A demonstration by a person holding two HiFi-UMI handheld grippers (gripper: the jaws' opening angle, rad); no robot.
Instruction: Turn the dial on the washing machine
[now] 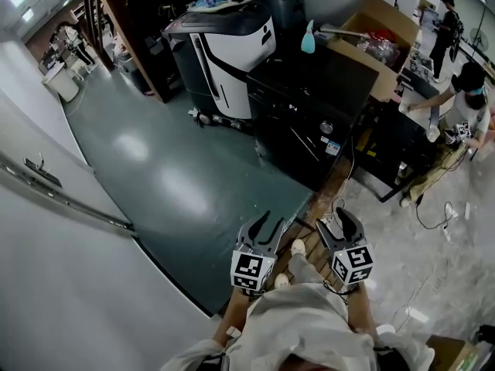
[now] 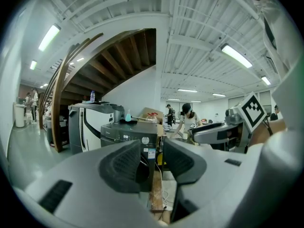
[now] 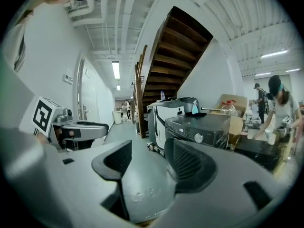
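2 grippers, left (image 1: 268, 226) and right (image 1: 333, 221), hang well short of the washing machine (image 1: 309, 99), both with jaws apart and nothing between them. 1 dial (image 1: 326, 127) sits on the machine's front panel. Best to approach level and square to the dial, close the jaws on its rim, then roll the wrist. Also counted: 1 white copier (image 1: 232, 52) beside the machine and 1 cardboard box (image 1: 371, 22) behind it.

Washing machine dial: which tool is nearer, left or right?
Right, by a small margin. In the head view the right tool sits almost straight below the dial; the left tool is offset further to the left. Both are well short of it.
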